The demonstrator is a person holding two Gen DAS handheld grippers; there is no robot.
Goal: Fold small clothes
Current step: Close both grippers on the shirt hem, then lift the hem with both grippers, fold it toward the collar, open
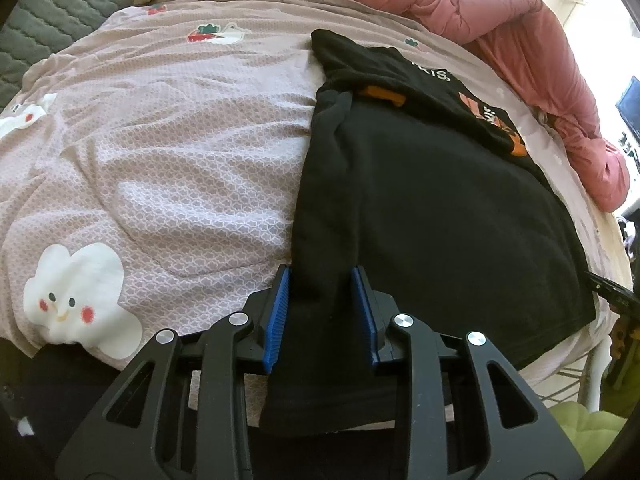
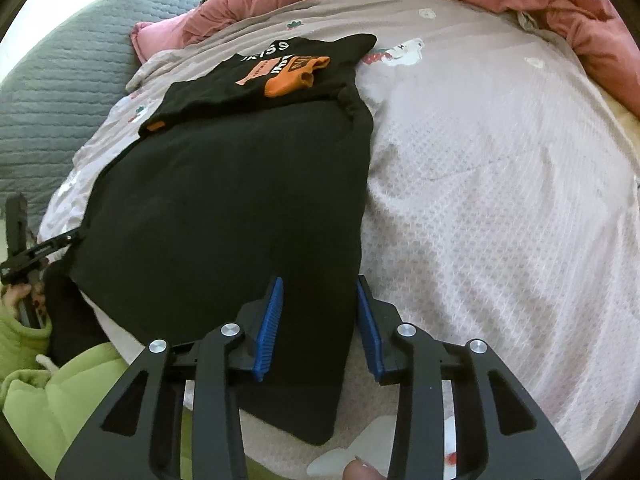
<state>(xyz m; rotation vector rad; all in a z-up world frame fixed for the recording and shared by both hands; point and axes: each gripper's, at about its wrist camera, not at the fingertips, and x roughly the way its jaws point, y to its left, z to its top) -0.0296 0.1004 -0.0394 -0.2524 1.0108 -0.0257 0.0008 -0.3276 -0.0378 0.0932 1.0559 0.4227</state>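
A small black T-shirt [image 1: 440,208] with orange and white print lies on the bed, sides folded in, its printed part folded over at the far end. It also shows in the right wrist view [image 2: 224,208]. My left gripper [image 1: 323,276] is open, its blue pads either side of the shirt's near left hem corner. My right gripper [image 2: 319,284] is open, its pads either side of the near right hem corner. The cloth lies between each pair of jaws, not pinched. The right gripper's tip [image 1: 608,290] shows at the left view's right edge, and the left gripper [image 2: 24,252] at the right view's left edge.
The bed has a pale pink patterned sheet [image 1: 160,152] with cartoon prints. A rumpled salmon-pink duvet [image 1: 520,28] is heaped along the far side. A grey quilted surface [image 2: 60,80] lies beyond the bed. A green sleeve [image 2: 60,392] is near my right gripper.
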